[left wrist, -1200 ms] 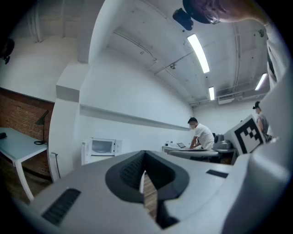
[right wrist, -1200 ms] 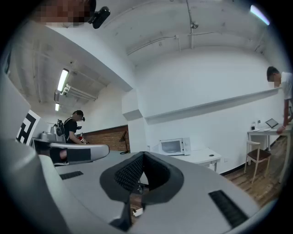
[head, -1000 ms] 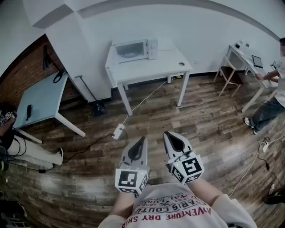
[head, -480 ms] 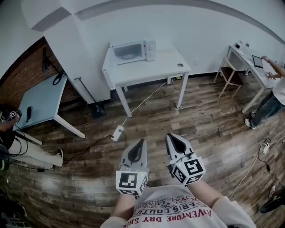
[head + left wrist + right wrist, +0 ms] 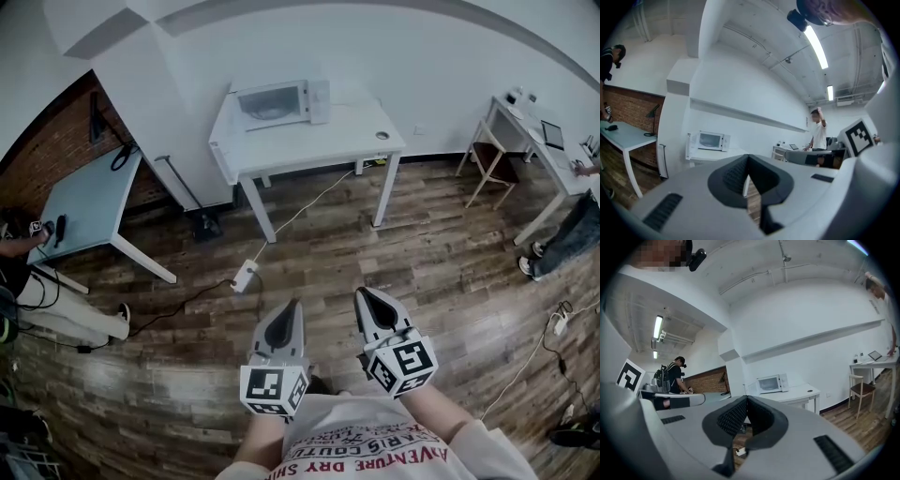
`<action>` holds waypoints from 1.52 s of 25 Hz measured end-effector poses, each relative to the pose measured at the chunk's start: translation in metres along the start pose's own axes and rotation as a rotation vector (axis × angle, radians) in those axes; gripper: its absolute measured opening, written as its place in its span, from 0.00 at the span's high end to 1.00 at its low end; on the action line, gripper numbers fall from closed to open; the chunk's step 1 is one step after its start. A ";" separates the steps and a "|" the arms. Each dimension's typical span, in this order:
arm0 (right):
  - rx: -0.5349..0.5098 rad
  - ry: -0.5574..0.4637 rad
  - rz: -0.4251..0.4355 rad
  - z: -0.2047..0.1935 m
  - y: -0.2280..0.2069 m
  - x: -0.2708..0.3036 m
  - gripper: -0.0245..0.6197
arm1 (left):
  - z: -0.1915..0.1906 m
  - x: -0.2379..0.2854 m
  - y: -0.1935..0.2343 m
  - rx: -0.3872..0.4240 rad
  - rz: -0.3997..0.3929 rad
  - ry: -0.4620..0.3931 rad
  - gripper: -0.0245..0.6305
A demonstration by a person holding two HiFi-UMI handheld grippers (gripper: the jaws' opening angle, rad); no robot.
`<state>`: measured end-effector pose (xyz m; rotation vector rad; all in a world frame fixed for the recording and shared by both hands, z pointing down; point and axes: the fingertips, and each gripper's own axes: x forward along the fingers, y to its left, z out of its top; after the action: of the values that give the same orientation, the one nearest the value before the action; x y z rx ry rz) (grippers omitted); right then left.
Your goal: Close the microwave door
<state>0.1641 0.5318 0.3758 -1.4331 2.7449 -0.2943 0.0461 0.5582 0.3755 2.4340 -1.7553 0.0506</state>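
A white microwave (image 5: 279, 101) stands at the back of a white table (image 5: 319, 142) against the far wall. Its door (image 5: 689, 146) hangs open at its left side, seen nearly edge-on. The microwave also shows small in the left gripper view (image 5: 710, 140) and the right gripper view (image 5: 771, 383). Both grippers are held low over the wooden floor, far from the table. The left gripper (image 5: 293, 307) has its jaws together with nothing between them. The right gripper (image 5: 362, 294) is shut and empty too.
A grey-blue table (image 5: 80, 211) stands at the left by a brick wall. A power strip (image 5: 244, 275) and cables lie on the floor before the white table. A chair (image 5: 487, 155) and desk (image 5: 548, 141) stand at the right. One person (image 5: 567, 239) is at the right edge, another (image 5: 37, 300) at the left.
Both grippers sit slightly lower in the head view. The person at the right has moved toward the frame's right edge. Both grippers stay shut.
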 end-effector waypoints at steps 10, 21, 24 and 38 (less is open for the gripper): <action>0.005 0.017 -0.010 -0.005 -0.045 0.071 0.94 | -0.013 0.075 0.040 -0.008 0.027 0.060 0.97; 0.010 0.022 -0.097 0.027 -0.118 0.247 0.94 | 0.046 0.252 0.142 -0.004 -0.092 0.018 0.97; 0.010 0.018 -0.106 0.036 -0.133 0.303 0.94 | 0.058 0.295 0.177 0.002 -0.103 0.015 0.97; 0.014 0.033 -0.021 0.064 -0.197 0.478 0.94 | 0.066 0.434 0.261 -0.031 -0.059 0.045 0.97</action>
<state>0.0558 0.0223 0.3776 -1.4682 2.7491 -0.3402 -0.0662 0.0596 0.3816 2.4412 -1.6526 0.0713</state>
